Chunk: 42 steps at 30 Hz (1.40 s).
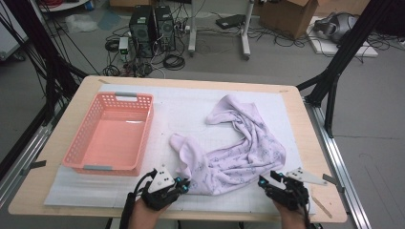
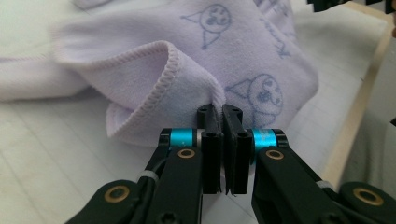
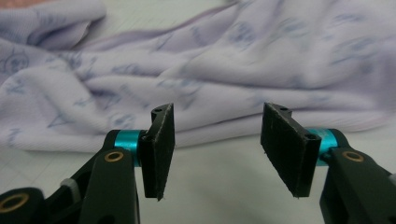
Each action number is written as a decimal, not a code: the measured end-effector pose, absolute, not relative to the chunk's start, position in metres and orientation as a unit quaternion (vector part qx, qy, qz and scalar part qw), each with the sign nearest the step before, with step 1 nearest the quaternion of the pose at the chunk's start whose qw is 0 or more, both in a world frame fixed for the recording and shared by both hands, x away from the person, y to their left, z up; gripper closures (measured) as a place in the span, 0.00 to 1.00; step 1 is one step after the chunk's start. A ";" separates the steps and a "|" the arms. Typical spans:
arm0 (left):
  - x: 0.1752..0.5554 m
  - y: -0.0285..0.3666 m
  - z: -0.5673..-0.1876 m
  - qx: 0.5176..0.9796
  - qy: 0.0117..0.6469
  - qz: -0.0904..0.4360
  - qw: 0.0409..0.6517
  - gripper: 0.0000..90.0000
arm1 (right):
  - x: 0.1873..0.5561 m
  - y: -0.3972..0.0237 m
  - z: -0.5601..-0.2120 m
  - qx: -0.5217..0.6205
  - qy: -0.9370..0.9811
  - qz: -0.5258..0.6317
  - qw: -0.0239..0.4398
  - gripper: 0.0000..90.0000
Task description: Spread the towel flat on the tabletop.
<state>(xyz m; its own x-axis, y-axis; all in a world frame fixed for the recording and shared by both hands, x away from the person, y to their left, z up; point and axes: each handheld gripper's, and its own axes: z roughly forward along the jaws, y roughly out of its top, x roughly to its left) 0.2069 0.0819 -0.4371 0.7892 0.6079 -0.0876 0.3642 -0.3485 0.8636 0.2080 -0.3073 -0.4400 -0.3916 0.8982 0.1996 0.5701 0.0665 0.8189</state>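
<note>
Currently, we hold the left gripper (image 2: pixel 222 122) clamped on a hemmed edge of the pale lilac printed fleece cloth (image 1: pixel 239 148), which lies crumpled on the white table mat (image 1: pixel 191 107) beside the pink plastic basket (image 1: pixel 112 134). Our right gripper (image 3: pixel 217 140) stands with jaws apart, nothing between them, just short of the cloth's near edge.

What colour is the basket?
The basket is salmon pink, clearest in the high view.

Grey floor (image 1: pixel 286 67), perhaps concrete; tangled cables (image 1: pixel 172 61)
</note>
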 end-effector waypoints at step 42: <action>0.340 -0.001 -0.404 0.832 0.283 0.082 0.470 0.44 | 0.196 -0.377 -0.417 0.542 0.666 0.417 0.297 0.66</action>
